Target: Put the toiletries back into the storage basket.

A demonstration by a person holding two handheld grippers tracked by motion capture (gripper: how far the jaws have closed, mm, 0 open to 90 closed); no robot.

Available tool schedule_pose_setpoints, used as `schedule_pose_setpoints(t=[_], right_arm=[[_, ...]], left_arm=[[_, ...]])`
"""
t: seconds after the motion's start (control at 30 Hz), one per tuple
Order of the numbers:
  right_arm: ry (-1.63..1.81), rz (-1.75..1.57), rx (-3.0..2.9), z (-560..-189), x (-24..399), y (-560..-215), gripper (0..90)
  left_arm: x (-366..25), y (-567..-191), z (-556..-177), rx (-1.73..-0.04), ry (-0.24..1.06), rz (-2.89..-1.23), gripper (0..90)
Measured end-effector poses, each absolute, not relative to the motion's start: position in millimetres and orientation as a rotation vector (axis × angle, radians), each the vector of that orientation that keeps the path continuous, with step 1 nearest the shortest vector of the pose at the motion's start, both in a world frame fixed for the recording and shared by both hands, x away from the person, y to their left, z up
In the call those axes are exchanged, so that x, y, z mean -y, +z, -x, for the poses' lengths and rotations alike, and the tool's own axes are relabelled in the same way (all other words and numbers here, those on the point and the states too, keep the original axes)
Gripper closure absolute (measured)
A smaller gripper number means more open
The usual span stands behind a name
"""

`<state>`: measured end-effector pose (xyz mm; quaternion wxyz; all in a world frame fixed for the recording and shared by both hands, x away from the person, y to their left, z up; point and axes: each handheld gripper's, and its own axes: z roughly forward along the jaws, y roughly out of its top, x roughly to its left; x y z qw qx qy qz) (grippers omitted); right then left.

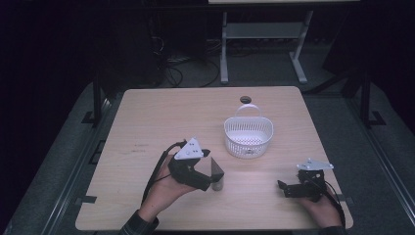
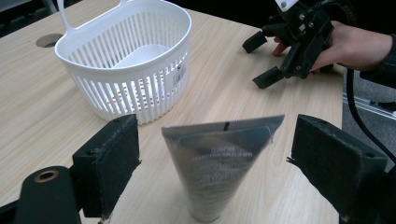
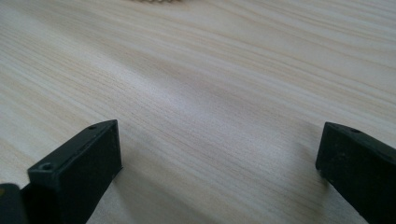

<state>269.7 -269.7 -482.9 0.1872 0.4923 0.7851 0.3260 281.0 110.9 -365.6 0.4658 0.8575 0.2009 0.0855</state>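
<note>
A grey squeeze tube stands upright on its cap near the table's front middle, crimped end up. My left gripper is open around the tube: in the left gripper view the jaws flank it with a gap on each side, touching nothing. A white slatted basket with a handle sits just beyond, and it looks empty. My right gripper rests low at the front right, open, with bare wood between its jaws. It also appears at the far right of the left gripper view.
The light wooden table has a round cable hole behind the basket. A desk frame and cables stand on the dark floor beyond the far edge. Bare wood lies to the left and between the two hands.
</note>
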Motion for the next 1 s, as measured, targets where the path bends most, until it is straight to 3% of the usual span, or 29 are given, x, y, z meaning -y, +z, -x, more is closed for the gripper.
schedule_pose_setpoints(t=[0.53,1.0], right_arm=[[0.917,-1.386,-2.21,-270,270,-483,0.0],[0.917,-1.386,-2.21,-270,270,-483,0.0]], left_arm=[[-88,-373,-284,-0.498,0.236,-2.124,15.0],[-87,-375,-284,-0.507,0.241,-2.14,29.0]])
